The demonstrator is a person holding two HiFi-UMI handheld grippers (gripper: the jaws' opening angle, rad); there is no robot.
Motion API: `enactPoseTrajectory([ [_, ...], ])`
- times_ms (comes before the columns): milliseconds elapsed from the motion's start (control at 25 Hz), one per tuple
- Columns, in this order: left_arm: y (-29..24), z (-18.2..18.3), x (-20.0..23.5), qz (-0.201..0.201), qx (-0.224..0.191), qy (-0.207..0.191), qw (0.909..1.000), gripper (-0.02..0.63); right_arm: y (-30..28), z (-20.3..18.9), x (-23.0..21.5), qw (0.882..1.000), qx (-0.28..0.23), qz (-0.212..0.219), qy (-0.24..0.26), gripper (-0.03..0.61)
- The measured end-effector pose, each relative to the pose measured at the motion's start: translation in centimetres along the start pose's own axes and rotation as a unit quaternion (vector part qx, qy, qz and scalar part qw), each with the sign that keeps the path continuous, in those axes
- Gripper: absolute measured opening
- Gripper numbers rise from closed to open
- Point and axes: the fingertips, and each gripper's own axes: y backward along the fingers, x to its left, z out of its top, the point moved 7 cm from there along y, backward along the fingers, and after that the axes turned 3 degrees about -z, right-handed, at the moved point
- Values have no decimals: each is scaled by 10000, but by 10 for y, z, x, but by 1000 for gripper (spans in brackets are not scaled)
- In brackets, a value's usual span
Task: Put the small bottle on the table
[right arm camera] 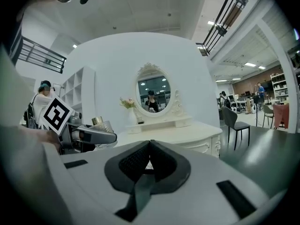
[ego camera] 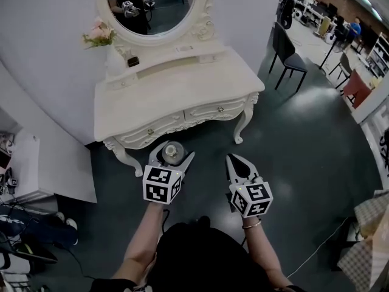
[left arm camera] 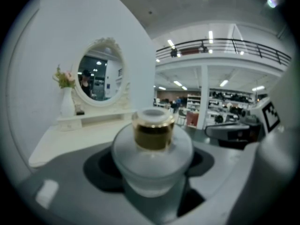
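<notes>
One bottle (left arm camera: 152,149) — left gripper's (ego camera: 176,152) view alone shows clamping.

- No word, number or brand name can be read in any view.
- The only printed signs are black-and-white square code patterns, without letters. They stand on the left marker cube (ego camera: 162,184) behind the left gripper (ego camera: 173,151) and on the right marker cube (ego camera: 251,198) behind the right gripper (ego camera: 234,159).
- One such pattern shows off to the right gripper's left, another off to the left gripper's right.
- The small bottle (left arm camera: 152,149) between the left gripper's jaws shows no legible label.
</notes>
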Motion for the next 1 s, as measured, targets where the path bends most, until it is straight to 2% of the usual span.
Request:
enactPoseTrajectory([
  [600,-29,7,9,183,160,-75,9997,337,-15,2,-21,9999,-49,105,-108,5],
  [1000,-87,20,49,140,252,-146,9995,337,-72,12,-47,9999,16,61,-131,5],
])
